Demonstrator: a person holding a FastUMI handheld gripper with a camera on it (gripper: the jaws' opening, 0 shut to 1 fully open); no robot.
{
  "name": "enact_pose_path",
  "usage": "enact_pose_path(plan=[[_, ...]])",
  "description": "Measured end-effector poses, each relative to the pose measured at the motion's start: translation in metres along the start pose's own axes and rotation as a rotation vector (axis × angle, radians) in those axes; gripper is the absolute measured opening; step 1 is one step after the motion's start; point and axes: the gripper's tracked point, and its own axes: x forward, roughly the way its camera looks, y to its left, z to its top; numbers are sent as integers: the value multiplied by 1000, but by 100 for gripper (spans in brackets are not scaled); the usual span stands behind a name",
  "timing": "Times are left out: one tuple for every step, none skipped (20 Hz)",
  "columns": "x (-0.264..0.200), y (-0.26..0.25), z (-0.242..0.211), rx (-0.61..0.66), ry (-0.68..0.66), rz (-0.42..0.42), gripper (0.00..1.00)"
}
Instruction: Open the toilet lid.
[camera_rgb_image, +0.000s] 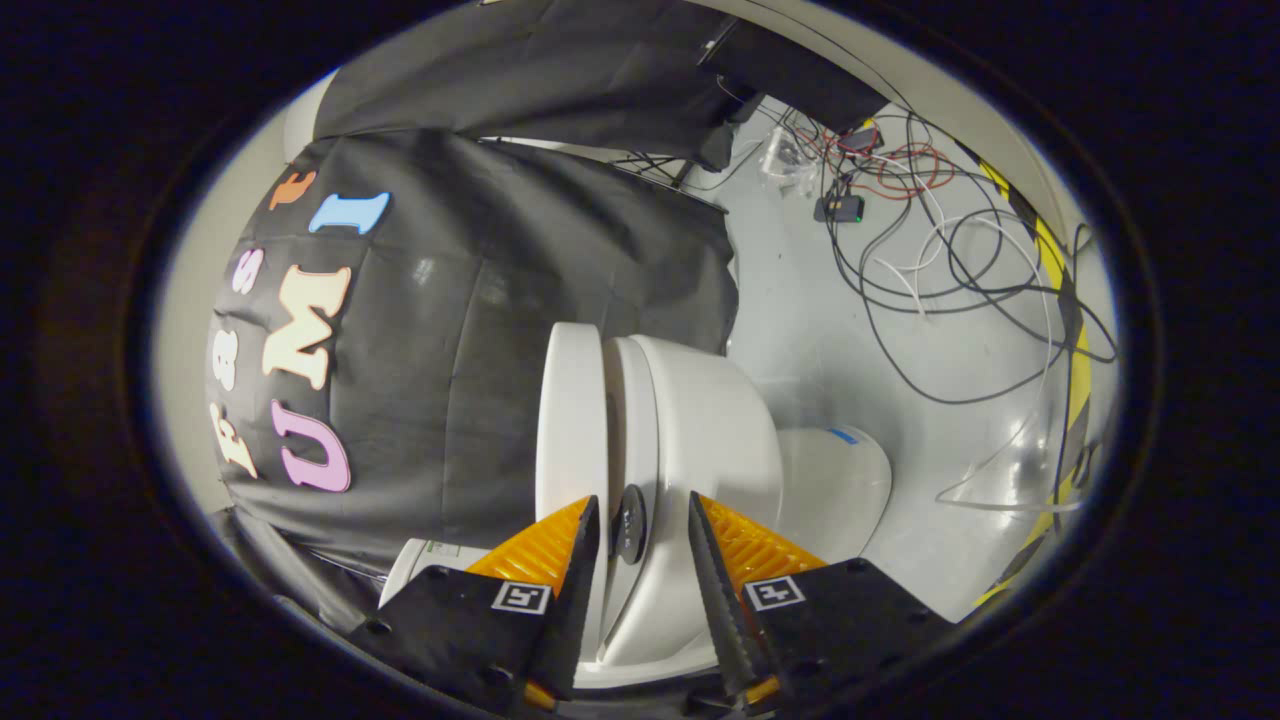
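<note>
- Two fingers (638, 530) sit spread apart, gripping nothing, with the toilet lid (572, 420) edge and a dark bumper (630, 522) in the gap.
- Lid looks swung up away from the seat (700, 440), so I'd guess it's mostly done.
- Cables (950, 260) sprawl on the floor (820, 330) beyond.

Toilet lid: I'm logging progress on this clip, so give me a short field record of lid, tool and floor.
toilet lid: raised clear of the seat
toilet bowl: white, beyond the fingers
tool: open, fingers either side of a dark round bumper at the lid and seat edges
floor: grey, loose cables lying on it
</note>
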Motion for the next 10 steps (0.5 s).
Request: enact_pose_path(plan=[[3, -4, -6, -1, 24, -18, 56], [6, -6, -11, -4, 44, -23, 55], [7, 2, -11, 21, 44, 12, 55], [8, 0, -14, 25, 48, 1, 48], [8, 2, -12, 41, 39, 9, 42], [10, 10, -9, 74, 38, 55, 42], [17, 12, -13, 74, 41, 64, 27], [12, 12, -13, 74, 40, 66, 13], [12, 11, -14, 79, 49, 65, 11], [11, 12, -14, 82, 54, 64, 11]])
